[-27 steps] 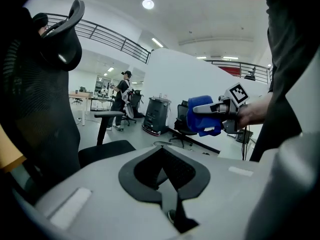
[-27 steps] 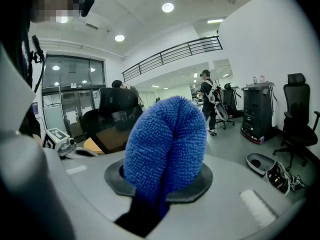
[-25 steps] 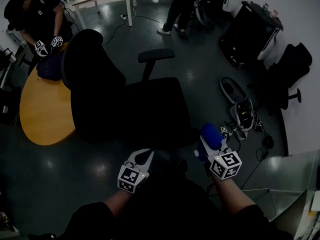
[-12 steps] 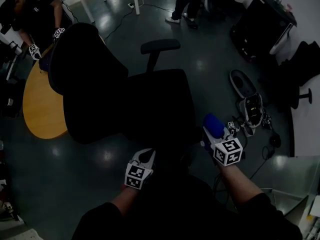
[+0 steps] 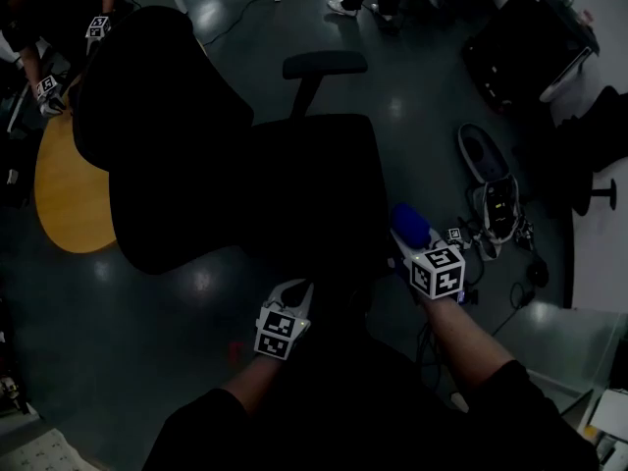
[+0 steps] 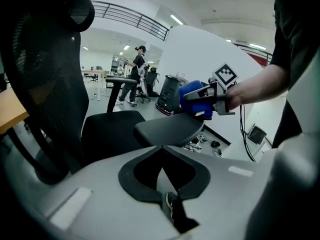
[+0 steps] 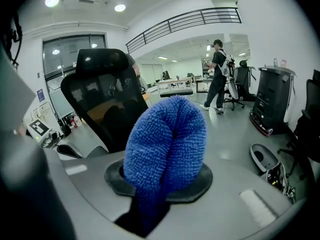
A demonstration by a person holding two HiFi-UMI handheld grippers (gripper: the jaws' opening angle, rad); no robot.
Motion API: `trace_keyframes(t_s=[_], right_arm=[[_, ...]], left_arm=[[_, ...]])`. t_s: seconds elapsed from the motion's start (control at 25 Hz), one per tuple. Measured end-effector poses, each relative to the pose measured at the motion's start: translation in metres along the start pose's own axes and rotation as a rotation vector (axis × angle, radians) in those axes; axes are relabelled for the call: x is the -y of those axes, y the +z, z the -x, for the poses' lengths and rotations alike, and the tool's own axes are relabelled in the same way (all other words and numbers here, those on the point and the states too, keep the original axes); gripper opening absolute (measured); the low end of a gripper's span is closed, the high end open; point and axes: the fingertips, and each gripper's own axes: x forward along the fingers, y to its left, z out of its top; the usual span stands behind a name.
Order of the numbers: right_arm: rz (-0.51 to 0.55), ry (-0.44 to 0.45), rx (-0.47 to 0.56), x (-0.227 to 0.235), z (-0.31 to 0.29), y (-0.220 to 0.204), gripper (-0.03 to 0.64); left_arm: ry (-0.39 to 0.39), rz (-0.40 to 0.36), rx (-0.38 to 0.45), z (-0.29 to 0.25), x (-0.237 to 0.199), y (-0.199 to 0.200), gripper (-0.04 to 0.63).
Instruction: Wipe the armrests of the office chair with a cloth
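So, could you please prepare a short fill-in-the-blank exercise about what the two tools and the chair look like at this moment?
1. The right tool is shut on a ___ cloth.
2. The left tool is shut and holds ___.
3. The office chair is ___ in colour.
4. In the head view, the wooden table lies to the ___ of the chair.

Missing words: blue; nothing; black; left

No lettering, label, brand, number or sign can be read in any view.
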Motion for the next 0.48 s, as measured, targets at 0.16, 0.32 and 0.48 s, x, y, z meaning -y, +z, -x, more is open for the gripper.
trace_keyframes(t_s=[0.16, 0.32, 0.48], right_arm=[[-0.003, 0.022, -0.038, -0.01, -0.015, -0.008, 0.107], [0.032, 0.038, -0.07, -0.025, -0.028, -0.008, 0.107], [0.057, 0.048, -0.078, -0.035, -0.034, -0.006, 0.107]], left_arm=[[-0.008, 0.011, 0.01, -0.002, 0.0, -0.001, 0.02], [-0.012, 0.013, 0.011, -0.003, -0.002, 0.0, 0.02], [-0.013, 0.018, 0.019, -0.004, -0.001, -0.002, 0.02]])
